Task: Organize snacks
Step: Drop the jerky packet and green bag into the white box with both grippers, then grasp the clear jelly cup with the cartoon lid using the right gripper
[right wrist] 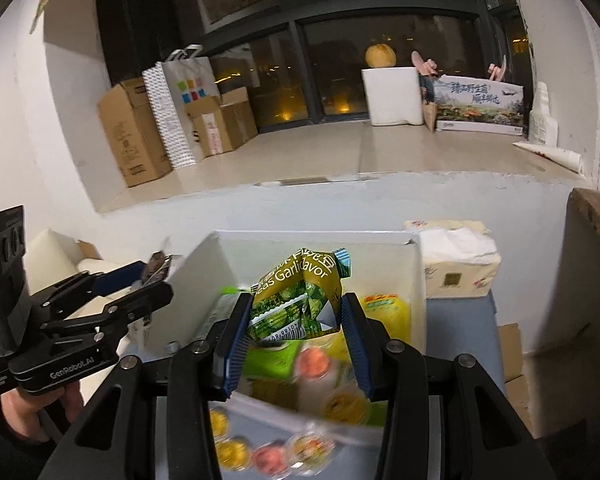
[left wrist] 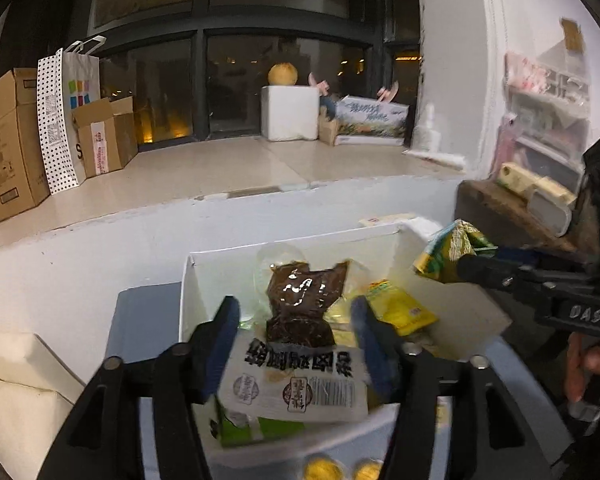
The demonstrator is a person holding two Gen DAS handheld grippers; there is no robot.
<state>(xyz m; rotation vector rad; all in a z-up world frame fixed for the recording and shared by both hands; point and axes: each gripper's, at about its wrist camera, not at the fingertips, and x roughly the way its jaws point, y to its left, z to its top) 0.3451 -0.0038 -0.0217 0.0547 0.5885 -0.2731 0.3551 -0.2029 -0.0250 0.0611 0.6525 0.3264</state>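
Note:
My left gripper [left wrist: 296, 320] is shut on a clear packet of dark brown snack with a white printed label [left wrist: 300, 312] and holds it over the white box [left wrist: 188, 300]. My right gripper [right wrist: 296, 316] is shut on a green garlic-flavour pea packet [right wrist: 300, 300] above the same white box [right wrist: 416, 280]. That packet also shows in the left wrist view [left wrist: 448, 254], at the box's right corner. Yellow packets [left wrist: 400, 306] and a green packet [left wrist: 252, 428] lie in the box. Small round jelly cups [right wrist: 268, 454] lie in front of the box.
A tissue pack [right wrist: 460, 264] stands right of the box. A white ledge [right wrist: 340, 152] behind holds cardboard boxes [right wrist: 132, 136], a paper bag [right wrist: 180, 108] and a foam box [right wrist: 392, 96]. A brown wooden shelf [left wrist: 508, 212] stands at the right. A cream cushion [left wrist: 16, 380] lies at the left.

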